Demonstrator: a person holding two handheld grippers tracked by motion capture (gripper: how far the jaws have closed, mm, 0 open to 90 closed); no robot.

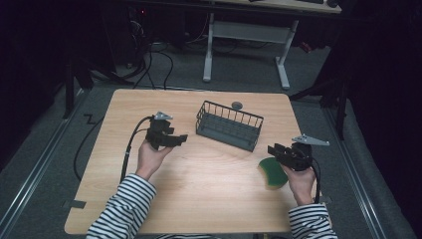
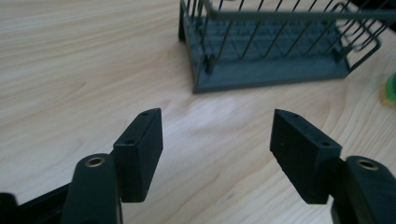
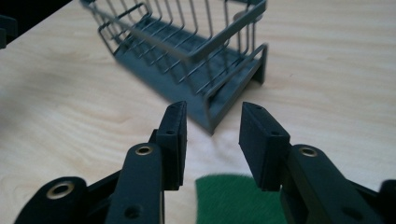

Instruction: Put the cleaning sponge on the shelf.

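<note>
The room is dark, with a grey floor, black cables and a white desk frame at the top of the high view. In the middle sits a light wooden surface (image 1: 199,169).

Two arms in black and white striped sleeves come in from the bottom of the frame. The left hand (image 1: 149,155) holds the left gripper (image 1: 180,140) at the middle left, lifted off the wood and pointing right, toward the basket. Its jaws stand wide apart with nothing between them; bare wood shows in the gap in the left gripper view. The right hand (image 1: 300,180) holds the right gripper (image 1: 271,149) at the lower right, pointing left. Its jaws are closer together but there is a clear gap, and they hold nothing.

A green sponge (image 1: 273,172) lies flat on the surface at the lower right, just beside the right hand and under the right gripper. In the right gripper view the sponge sits at the bottom of the frame, below the jaws, not touched by them.

A grey wire basket (image 1: 229,125) stands in the middle of the high view, between the two grippers and a bit above them. A small grey round disc (image 1: 237,105) lies just behind the basket.
</note>
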